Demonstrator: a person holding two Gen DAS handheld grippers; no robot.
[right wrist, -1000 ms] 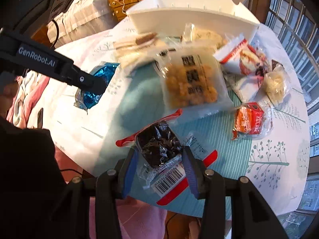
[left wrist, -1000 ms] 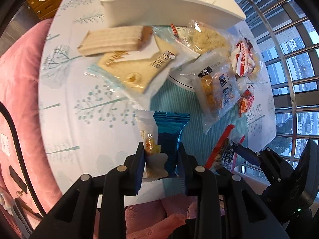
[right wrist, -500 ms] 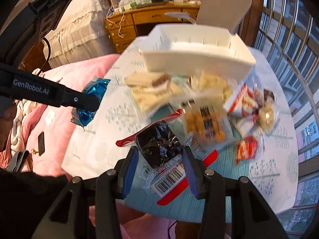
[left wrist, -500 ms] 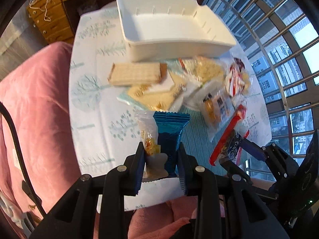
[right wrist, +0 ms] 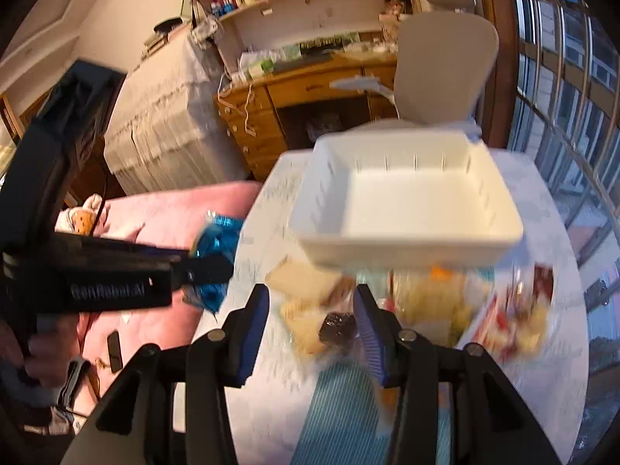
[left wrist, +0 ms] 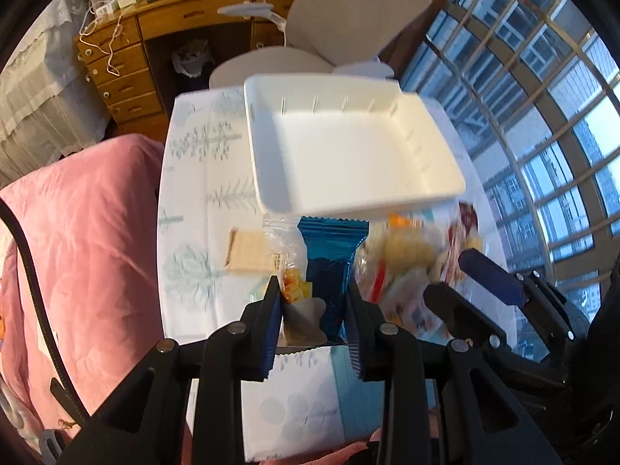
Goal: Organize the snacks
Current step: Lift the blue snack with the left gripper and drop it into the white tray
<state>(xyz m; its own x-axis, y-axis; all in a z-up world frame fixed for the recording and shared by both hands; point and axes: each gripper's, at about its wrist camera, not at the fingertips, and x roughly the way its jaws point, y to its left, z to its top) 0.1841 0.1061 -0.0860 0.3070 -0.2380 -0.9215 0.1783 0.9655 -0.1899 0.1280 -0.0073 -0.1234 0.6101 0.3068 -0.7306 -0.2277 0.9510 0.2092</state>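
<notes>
Left gripper (left wrist: 314, 306) pinching two packets side by side: a blue packet (left wrist: 331, 259) and a clear packet (left wrist: 288, 271) with yellow pieces, both lifted above the near end of the table (left wrist: 193, 201). Right gripper (right wrist: 310, 310) spread wide, a dark packet (right wrist: 337, 327) blurred next to its right finger; cannot tell whether touching. White bin (left wrist: 348, 143) at the far end of the table, open side up. Wafer (left wrist: 248, 250) flat left of the blue packet. Blurred heap of snacks (left wrist: 410, 255) right of it, near the bin. Pink blanket (left wrist: 77, 232) left of the table.
</notes>
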